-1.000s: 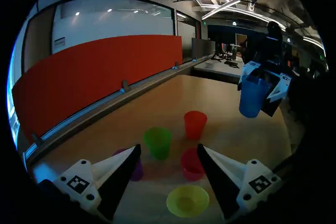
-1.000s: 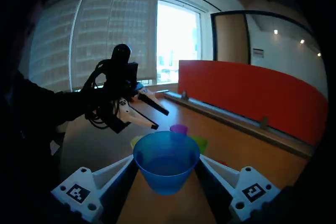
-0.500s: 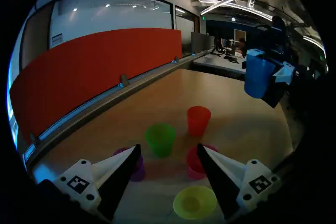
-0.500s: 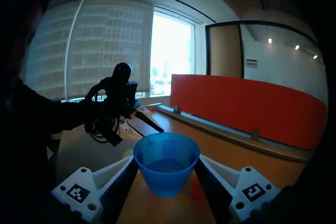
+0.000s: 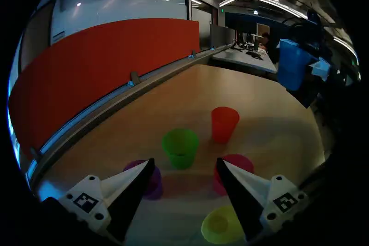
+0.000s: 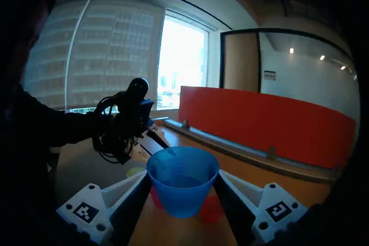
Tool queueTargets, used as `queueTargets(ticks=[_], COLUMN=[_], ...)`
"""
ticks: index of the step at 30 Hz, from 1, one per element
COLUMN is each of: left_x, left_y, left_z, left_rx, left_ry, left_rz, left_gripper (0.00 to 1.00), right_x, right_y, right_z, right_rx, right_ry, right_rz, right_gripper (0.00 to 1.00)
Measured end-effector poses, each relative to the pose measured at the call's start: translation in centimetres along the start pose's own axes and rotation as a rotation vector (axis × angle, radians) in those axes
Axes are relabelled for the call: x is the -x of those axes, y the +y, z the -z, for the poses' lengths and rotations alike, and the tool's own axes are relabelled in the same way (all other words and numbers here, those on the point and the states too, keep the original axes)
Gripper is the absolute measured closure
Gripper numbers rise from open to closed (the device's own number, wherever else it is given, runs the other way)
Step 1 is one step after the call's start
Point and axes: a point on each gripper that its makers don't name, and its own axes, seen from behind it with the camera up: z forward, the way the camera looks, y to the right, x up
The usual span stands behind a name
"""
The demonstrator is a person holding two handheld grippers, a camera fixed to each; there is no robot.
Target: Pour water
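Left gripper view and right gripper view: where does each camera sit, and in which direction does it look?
Left gripper view: sits on the left gripper, facing forward and down between its open fingers at the green cup and orange cup on the table; the blue cup is held up far right.
Right gripper view: sits on the right gripper, facing across the table towards the window; its fingers clamp the blue cup; the person's sleeve and the left gripper appear left.
Shared: blue cup, table, red partition.
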Motion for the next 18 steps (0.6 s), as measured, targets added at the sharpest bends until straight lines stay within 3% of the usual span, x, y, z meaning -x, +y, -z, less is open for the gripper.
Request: queueTargets(ticks=[18], left_x=[0.5], left_y=[-1.0], left_z=[-3.1], left_rx=[0.003], left_ry=[-0.146], left_rz=[-0.028], left_gripper=[0.0], right_x=[0.5], right_y=[0.1], right_z=[-0.1], right_rx=[-0.005], right_ry=[-0.005], right_rz=[-0.001], right_gripper=[0.11])
